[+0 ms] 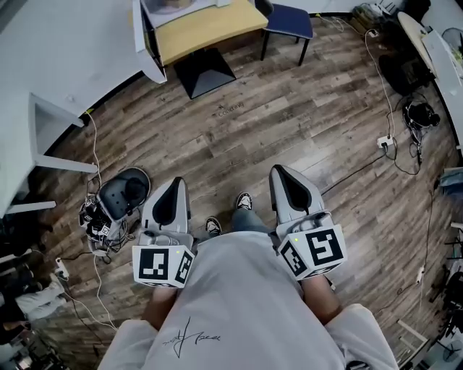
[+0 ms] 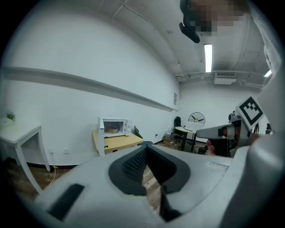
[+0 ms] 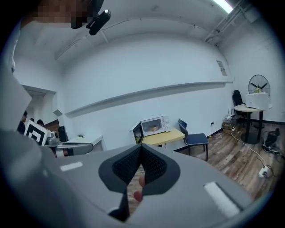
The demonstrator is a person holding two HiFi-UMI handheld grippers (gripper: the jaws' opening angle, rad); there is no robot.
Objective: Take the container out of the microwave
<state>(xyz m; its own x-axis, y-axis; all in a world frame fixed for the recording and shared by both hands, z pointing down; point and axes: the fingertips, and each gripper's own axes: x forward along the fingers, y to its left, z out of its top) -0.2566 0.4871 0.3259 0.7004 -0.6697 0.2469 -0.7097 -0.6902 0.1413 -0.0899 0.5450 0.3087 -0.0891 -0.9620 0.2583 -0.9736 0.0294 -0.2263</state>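
The left gripper (image 1: 174,185) and the right gripper (image 1: 281,173) point forward side by side, each with its jaws closed on nothing. The container (image 3: 152,128) sits inside the open microwave (image 3: 165,123) on the yellow table (image 1: 210,29) at 12 o'clock, well apart from both. Bare wooden floor (image 1: 289,123) lies between. A blue chair (image 1: 291,18) stands beside the table's edge at 1 o'clock, cables (image 1: 391,141) trail at 2, and floor clutter (image 1: 116,202) sits at 9.
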